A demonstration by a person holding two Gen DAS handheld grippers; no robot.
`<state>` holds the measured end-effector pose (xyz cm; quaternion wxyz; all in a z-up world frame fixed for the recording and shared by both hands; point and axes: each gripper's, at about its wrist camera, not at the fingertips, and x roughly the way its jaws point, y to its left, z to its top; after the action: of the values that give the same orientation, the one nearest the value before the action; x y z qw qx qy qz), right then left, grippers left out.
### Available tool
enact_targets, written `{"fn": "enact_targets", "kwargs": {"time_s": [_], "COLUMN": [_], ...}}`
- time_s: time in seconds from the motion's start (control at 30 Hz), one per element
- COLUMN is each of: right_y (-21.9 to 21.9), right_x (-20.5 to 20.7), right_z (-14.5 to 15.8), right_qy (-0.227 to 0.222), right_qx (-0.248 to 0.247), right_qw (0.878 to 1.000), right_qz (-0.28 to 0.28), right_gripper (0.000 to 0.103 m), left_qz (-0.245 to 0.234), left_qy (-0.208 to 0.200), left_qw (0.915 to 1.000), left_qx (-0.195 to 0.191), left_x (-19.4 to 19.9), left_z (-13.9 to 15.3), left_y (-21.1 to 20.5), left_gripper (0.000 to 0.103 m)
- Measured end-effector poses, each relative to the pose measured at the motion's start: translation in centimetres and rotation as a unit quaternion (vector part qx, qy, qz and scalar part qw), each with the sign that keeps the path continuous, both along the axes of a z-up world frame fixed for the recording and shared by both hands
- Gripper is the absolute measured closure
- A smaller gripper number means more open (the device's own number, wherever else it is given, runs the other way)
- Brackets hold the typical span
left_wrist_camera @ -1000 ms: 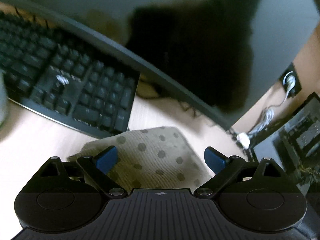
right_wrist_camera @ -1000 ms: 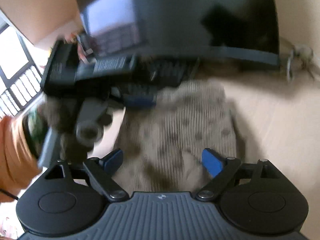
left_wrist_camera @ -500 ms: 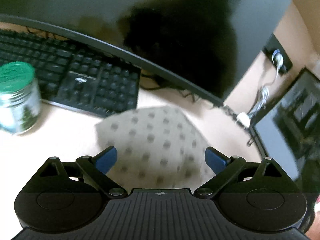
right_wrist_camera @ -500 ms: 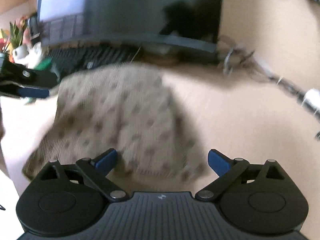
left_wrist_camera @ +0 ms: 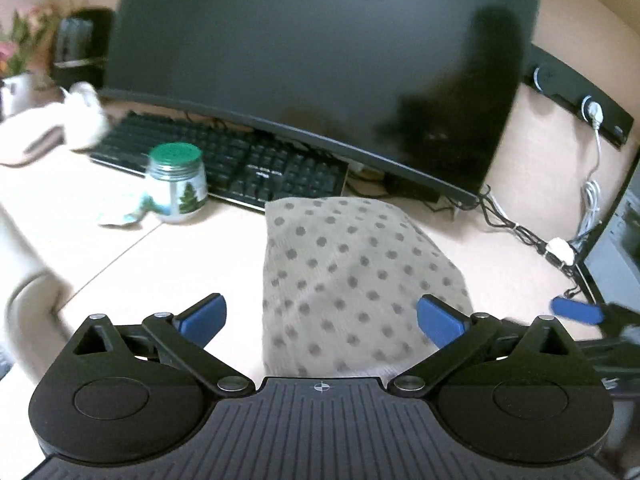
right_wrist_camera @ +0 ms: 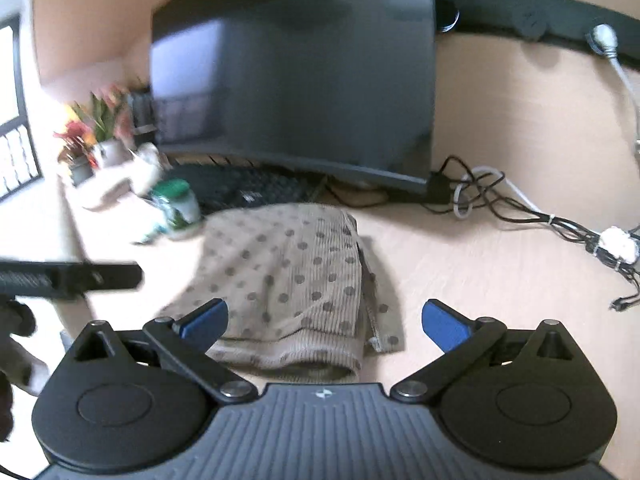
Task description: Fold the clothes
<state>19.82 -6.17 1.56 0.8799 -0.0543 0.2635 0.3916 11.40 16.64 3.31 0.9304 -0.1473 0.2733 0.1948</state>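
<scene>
Your polka-dot garment (right_wrist_camera: 292,280) is sitting folded on the desk (right_wrist_camera: 480,280) right in front of the monitor (left_wrist_camera: 320,60) and keyboard (left_wrist_camera: 248,164). It reads as soft ribbed knit: light, floppy, and probably going to sag and slide open if you lift it by one corner. I'd pinch the thick doubled edge nearest you, one gripper per side. The right wrist view gives you the stacked layers and a strip poking out on the right side. The left wrist view just shows one smooth dotted face, plus the green-lidded jar (left_wrist_camera: 176,184) close by. Left gripper (left_wrist_camera: 320,316) and right gripper (right_wrist_camera: 324,318) are both opening wide, with nothing pinched — cloth only lies beyond the fingers
</scene>
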Motion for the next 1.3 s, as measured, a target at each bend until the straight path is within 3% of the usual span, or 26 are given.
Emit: {"fn": "enact_targets", "kwargs": {"time_s": [0.1,0.3,0.47,0.6,0.87,1.3], "right_y": [-2.9,-7.2,-9.5,-10.1,-11.8,-11.3], "right_x": [-1.6,-4.8,-5.9,-6.7,-6.7,-7.1], "right_z": [0.5,0.4,-0.1,0.1,0.0,0.0], "right_qy": [-0.003,-0.004,0.009,-0.014,-0.01,-0.011], "right_qx": [0.001,-0.022,0.002,0.003,0.011,0.006], "right_qw": [1.0,0.999,1.0,1.0,1.0,1.0], "right_qz": [-0.008,-0.032,-0.02,-0.014,-0.017,0.005], "right_gripper": [0.0,0.0,0.0,0.0,0.0,0.0], "left_qz": [0.018,0.038,0.073,0.063,0.042,0.055], "left_qy": [-0.003,-0.014,-0.001,0.0,0.021,0.022], "left_qw": [0.9994,0.999,0.9971,0.9971,0.9982,0.9981], "left_qx": [0.028,0.021,0.022,0.044,0.037,0.018], "left_x": [-2.3,-6.3,-7.6,-7.8,-7.6,-8.3], "left_z": [0.7,1.4,0.6,0.9,0.1,-0.2], "left_y": [-4.0,-10.1,-12.8,-14.6,-16.5,-16.3], "left_gripper": [0.0,0.0,0.0,0.0,0.0,0.0]}}
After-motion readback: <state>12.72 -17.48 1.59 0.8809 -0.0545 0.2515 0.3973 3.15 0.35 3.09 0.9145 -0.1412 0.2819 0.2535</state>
